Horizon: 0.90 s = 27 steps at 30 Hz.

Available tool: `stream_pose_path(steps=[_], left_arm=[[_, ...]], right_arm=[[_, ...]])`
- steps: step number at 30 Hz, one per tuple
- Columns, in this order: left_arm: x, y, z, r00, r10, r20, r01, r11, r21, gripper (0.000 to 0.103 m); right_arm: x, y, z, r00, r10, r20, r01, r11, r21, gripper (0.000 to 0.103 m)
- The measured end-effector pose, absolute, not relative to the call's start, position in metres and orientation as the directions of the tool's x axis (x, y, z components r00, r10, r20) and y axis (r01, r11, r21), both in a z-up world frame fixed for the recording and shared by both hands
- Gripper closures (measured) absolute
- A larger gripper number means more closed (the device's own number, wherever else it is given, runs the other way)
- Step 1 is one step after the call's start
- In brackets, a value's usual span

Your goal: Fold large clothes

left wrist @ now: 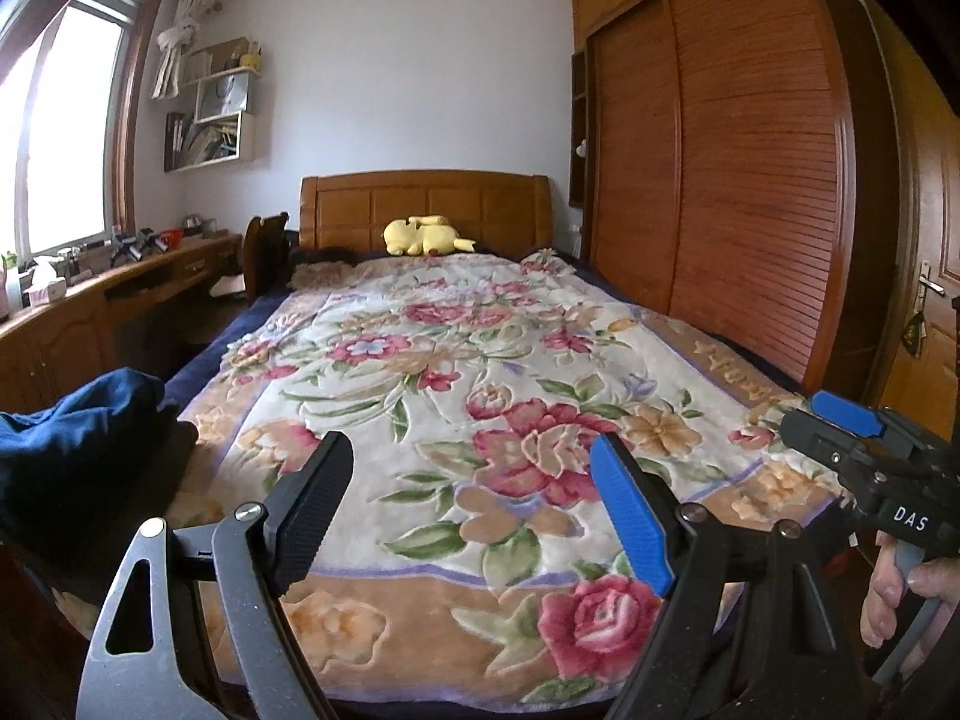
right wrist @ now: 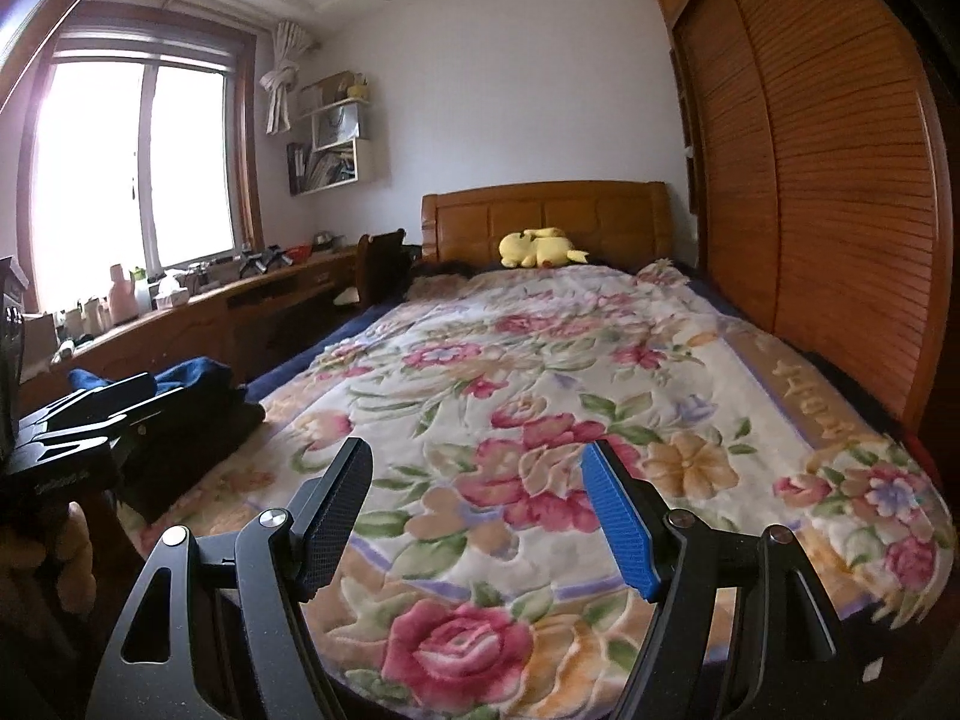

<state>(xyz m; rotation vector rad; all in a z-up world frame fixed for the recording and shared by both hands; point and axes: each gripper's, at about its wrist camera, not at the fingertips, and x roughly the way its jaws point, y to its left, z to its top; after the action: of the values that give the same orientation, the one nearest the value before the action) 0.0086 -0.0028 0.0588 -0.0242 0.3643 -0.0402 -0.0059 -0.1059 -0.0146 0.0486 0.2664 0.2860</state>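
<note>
A dark blue garment (left wrist: 72, 420) lies in a crumpled heap at the left side of the bed's foot, on the floral blanket (left wrist: 468, 360); it also shows in the right wrist view (right wrist: 180, 384). My left gripper (left wrist: 474, 480) is open and empty, held above the foot of the bed, to the right of the heap. My right gripper (right wrist: 477, 489) is open and empty, also above the foot of the bed. The right gripper shows at the right edge of the left wrist view (left wrist: 864, 444), and the left one at the left edge of the right wrist view (right wrist: 78, 420).
A yellow plush toy (left wrist: 426, 235) lies by the wooden headboard (left wrist: 420, 198). A wooden wardrobe (left wrist: 720, 168) with slatted doors runs along the bed's right side. A cluttered desk (left wrist: 120, 282) under the window and a chair (left wrist: 264, 252) stand left of the bed.
</note>
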Motion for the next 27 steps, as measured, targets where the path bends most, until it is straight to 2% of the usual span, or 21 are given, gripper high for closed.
stream_pose_path(steps=[27], left_arm=[[0.002, 0.005, 0.049, 0.933, -0.002, -0.36, -0.014, 0.999, -0.042, 0.021]], right_arm=[[-0.002, -0.116, -0.021, 0.93, 0.27, -0.248, -0.26, 0.963, 0.074, 0.029]])
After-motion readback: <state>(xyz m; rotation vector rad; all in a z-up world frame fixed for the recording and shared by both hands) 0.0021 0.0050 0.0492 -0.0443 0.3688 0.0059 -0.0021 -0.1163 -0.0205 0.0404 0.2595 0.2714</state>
